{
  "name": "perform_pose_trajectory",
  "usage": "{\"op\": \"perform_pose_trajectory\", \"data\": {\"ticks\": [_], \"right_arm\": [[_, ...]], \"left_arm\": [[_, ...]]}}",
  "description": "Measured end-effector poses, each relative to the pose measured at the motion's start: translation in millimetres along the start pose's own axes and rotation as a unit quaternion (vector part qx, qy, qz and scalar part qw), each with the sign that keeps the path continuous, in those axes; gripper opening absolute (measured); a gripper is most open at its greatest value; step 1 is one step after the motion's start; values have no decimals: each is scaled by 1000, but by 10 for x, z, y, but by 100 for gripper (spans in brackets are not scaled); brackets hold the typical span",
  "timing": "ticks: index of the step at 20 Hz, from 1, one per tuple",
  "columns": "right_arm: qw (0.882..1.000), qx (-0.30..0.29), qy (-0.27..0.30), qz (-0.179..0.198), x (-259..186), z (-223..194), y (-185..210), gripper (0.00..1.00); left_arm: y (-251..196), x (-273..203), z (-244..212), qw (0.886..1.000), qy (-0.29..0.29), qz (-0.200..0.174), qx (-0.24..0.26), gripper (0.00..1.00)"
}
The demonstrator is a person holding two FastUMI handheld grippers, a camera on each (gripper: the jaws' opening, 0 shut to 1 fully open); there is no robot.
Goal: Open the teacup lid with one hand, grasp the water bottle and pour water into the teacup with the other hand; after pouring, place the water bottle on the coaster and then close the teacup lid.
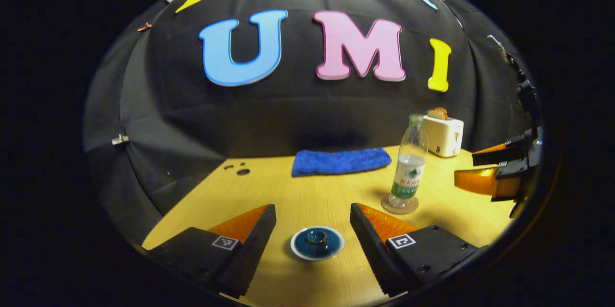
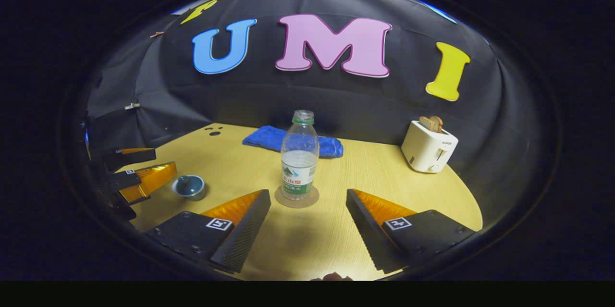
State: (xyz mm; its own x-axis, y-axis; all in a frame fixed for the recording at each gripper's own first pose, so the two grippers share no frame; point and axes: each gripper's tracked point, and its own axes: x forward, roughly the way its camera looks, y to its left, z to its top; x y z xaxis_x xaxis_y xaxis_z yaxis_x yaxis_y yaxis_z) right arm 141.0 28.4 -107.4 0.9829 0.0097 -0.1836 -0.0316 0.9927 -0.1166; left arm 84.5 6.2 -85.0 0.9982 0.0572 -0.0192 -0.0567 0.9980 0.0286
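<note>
Tabletop (image 1: 307, 191): lidded teacup (image 1: 317, 243) between wide-apart left gripper (image 1: 312, 223) fingers (untouched).

The right hand-held gripper (image 2: 307, 211) has its two fingers spread wide apart over the table (image 2: 365, 172), with nothing between them. Beyond the gap stands the water bottle (image 2: 299, 155), upright on a round coaster (image 2: 297, 198), uncapped and part full. Behind the water bottle, against the wall, lies a folded blue cloth (image 2: 269, 140). To the right of the water bottle, well apart, stands a white toaster (image 2: 429, 151) with bread in its slots. To the left of the water bottle sits the teacup (image 2: 189, 187), its lid on, and just beside the teacup is the left hand-held gripper (image 2: 139, 167), its fingers parted.
</note>
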Motion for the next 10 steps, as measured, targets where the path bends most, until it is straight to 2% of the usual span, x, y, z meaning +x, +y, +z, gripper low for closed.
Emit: {"op": "perform_pose_trajectory", "data": {"ticks": [1, 3, 4, 5, 8, 10], "right_arm": [[1000, 0, -4, -1, -66, 95, 6, 98], [1000, 0, -15, 1, -231, 312, 63, 98], [1000, -1, -27, 0, -318, 444, 75, 98], [999, -3, -40, -1, -406, 582, 88, 98], [996, 1, -85, -12, -697, 989, 121, 98], [994, 14, -103, -15, -881, 1161, 164, 98]], "left_arm": [[40, -83, 158, 1000, -14, 5, 2, 97], [78, -248, 501, 999, -37, 8, -4, 97], [86, -340, 690, 999, -48, 5, -13, 100], [104, -413, 830, 998, -58, 4, -19, 96], [174, -677, 1323, 995, -95, 8, -26, 97], [118, -842, 1543, 993, -113, -7, -29, 97]]}}
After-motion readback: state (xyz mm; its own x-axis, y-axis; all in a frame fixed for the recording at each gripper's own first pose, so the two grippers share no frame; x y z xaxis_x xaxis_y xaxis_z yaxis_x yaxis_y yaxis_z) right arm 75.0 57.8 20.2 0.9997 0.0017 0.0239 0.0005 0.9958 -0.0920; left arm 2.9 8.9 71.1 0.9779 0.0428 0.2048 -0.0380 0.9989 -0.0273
